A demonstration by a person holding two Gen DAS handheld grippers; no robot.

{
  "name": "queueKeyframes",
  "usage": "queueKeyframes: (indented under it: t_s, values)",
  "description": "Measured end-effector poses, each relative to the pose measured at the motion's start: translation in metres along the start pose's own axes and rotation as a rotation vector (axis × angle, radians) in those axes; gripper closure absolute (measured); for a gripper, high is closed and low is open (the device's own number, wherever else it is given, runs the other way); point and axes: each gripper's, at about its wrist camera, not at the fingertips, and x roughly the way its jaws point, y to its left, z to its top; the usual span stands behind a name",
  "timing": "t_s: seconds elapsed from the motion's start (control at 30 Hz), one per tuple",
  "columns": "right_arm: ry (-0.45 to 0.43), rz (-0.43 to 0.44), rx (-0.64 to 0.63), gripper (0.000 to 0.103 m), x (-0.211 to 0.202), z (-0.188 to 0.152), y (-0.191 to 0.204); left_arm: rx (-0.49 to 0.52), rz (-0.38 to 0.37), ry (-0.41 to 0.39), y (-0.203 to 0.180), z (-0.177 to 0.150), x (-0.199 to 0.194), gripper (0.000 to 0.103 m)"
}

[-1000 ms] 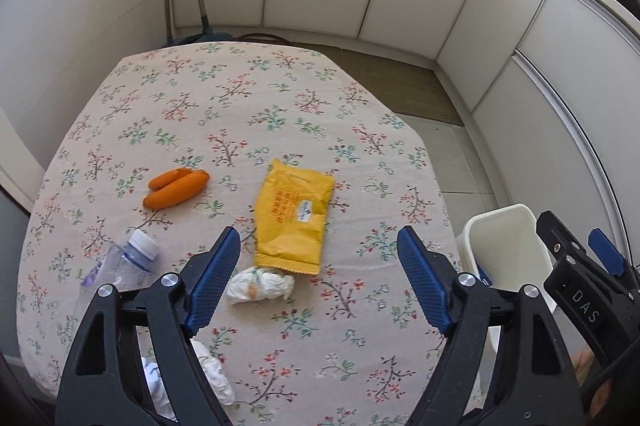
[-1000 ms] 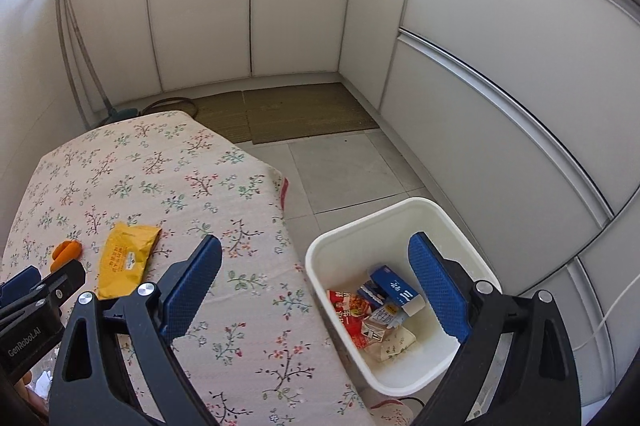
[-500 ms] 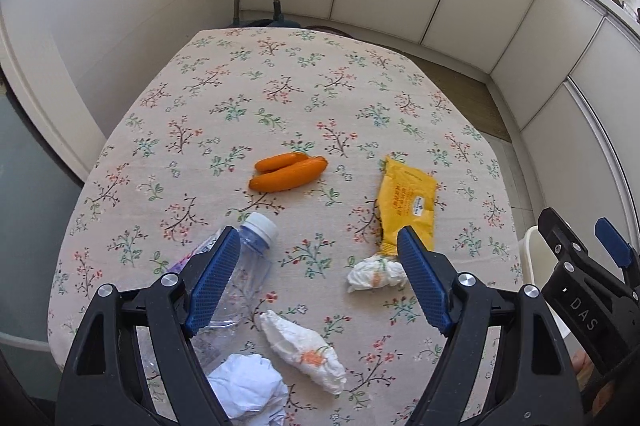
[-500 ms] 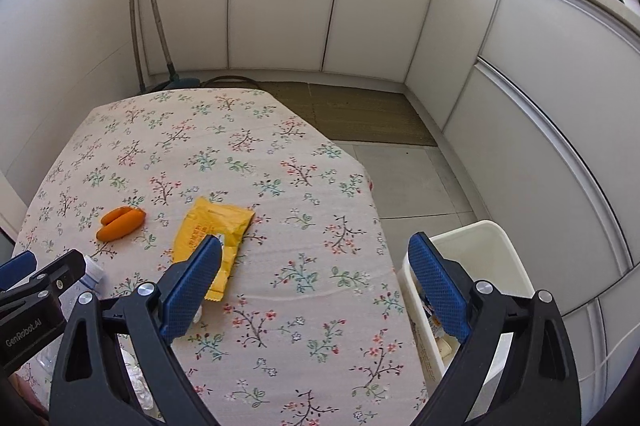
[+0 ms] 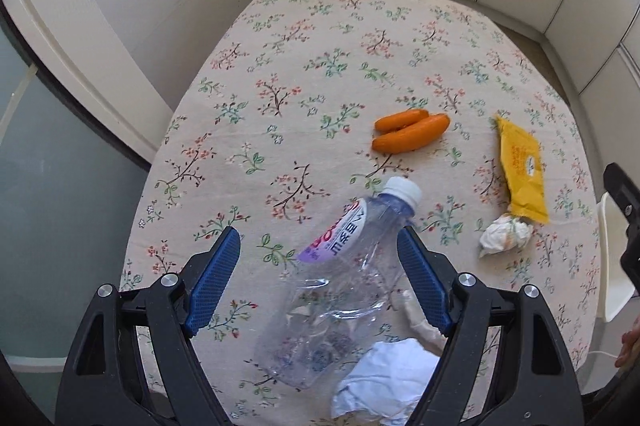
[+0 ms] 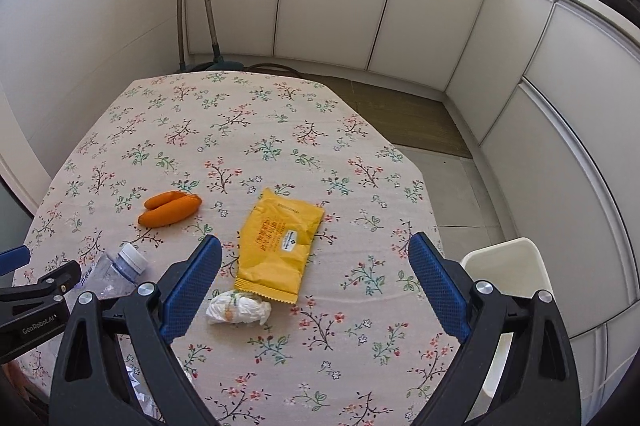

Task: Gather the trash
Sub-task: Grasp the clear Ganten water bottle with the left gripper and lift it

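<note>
L claw wide, nothing pinched; hangs over crushed clear bottle lying on floral surface, white cap pointing away; bottle sits btwn the blue pads, whether the right pad touches it can't tell; crumpled white paper just below it; R claw wide too, empty, above yellow wrapper w/ small tissue wad touching its near edge; two carrots left of wrapper; white bin on floor beside the surface, R side.
</note>
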Motion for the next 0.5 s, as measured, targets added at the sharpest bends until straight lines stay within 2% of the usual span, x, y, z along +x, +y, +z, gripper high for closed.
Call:
queueKeyframes:
  t_s: [0.1, 0.33, 0.4, 0.5]
  values:
    - [0.009, 0.016, -0.003, 0.011, 0.003, 0.001, 0.008, 0.037, -0.038, 0.093, 0.002, -0.003, 0.017, 0.026]
    - [0.089, 0.082, 0.016, 0.011, 0.019, 0.002, 0.017, 0.074, -0.114, 0.228, 0.010, -0.010, 0.050, 0.026]
    - [0.122, 0.103, 0.033, 0.011, 0.027, 0.001, 0.018, 0.078, -0.160, 0.260, 0.013, -0.009, 0.058, 0.022]
    - [0.150, 0.108, 0.049, 0.011, 0.037, 0.001, 0.018, 0.082, -0.225, 0.289, 0.015, -0.007, 0.065, 0.023]
